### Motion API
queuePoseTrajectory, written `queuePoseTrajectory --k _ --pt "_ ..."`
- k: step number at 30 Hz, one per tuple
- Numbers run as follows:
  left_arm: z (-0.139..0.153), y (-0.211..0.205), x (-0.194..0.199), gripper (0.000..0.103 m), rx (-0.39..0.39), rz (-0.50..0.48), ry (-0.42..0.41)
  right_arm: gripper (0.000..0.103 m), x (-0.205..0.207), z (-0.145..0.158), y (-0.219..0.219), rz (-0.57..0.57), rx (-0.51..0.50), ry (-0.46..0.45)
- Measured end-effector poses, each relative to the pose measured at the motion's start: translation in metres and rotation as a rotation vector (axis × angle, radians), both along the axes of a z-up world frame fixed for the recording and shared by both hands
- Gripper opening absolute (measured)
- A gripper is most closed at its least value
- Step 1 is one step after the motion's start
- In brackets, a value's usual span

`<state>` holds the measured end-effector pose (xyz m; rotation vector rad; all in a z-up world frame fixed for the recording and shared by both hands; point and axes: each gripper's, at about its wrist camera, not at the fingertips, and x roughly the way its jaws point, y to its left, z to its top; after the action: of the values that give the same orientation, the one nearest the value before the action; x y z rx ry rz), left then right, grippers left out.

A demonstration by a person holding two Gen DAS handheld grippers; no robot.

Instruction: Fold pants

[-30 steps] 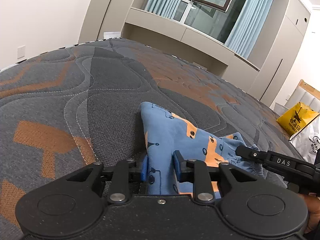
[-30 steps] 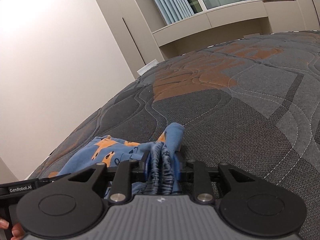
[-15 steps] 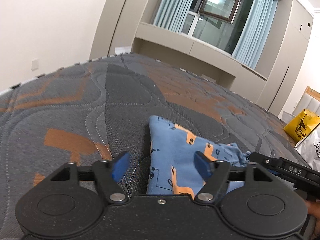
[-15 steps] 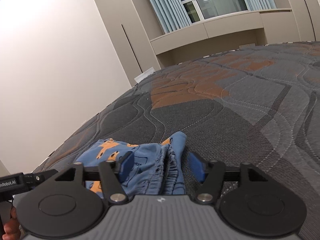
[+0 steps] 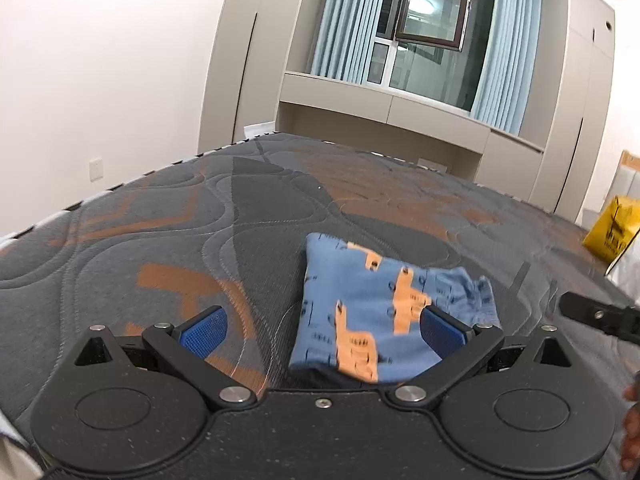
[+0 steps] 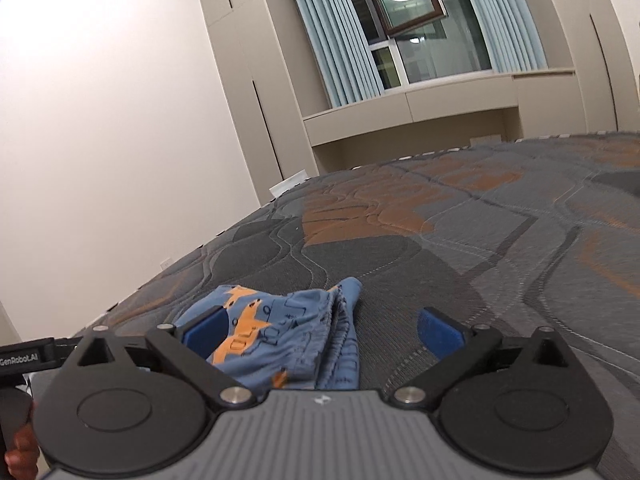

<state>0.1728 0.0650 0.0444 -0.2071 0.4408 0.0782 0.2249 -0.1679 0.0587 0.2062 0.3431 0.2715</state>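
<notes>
The pants (image 5: 384, 304), blue with orange shapes, are seen folded into a small bundle lying on the grey and orange quilted bed (image 5: 200, 224). The left gripper (image 5: 322, 330) is held just in front of the bundle with its jaws spread wide; they have just been opening, and nothing is clamped. The right gripper (image 6: 320, 330) is likewise held with its jaws wide apart, just opened, with the gathered waistband end (image 6: 340, 320) lying loose between them.
</notes>
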Motion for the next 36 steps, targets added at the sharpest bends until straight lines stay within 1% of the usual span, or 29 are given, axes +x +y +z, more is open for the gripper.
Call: queuePoseTrajectory --k 3,8,13,16,21,26,29,36 --pt "-0.003 -0.009 -0.017 0.102 0.043 0.008 -0.002 0.103 -0.023 -0.001 -0.001 -0.006 -0.042 -0.027" --pt "-0.011 -0.021 -0.047 0.102 0.089 0.031 -0.026 0.103 -0.059 -0.002 -0.001 -0.032 -0.094 -0.074" --pt "-0.020 -0.031 -0.071 0.102 0.090 0.005 -0.003 0.103 -0.093 -0.007 0.001 -0.049 -0.114 -0.105" --pt "-0.025 -0.036 -0.085 0.102 0.097 -0.001 -0.004 0.103 -0.113 -0.011 0.003 -0.059 -0.135 -0.119" --pt "-0.030 -0.042 -0.105 0.102 0.099 -0.007 -0.004 0.103 -0.139 -0.018 0.003 -0.119 -0.153 -0.128" --pt "-0.036 -0.045 -0.120 0.102 0.116 -0.002 -0.013 0.103 -0.158 -0.028 0.003 -0.150 -0.168 -0.134" --pt "-0.040 -0.046 -0.125 0.102 0.116 -0.011 -0.003 0.103 -0.166 -0.035 0.004 -0.156 -0.182 -0.131" --pt "-0.044 -0.049 -0.126 0.102 0.123 -0.006 0.006 0.103 -0.171 -0.048 0.007 -0.141 -0.190 -0.098"
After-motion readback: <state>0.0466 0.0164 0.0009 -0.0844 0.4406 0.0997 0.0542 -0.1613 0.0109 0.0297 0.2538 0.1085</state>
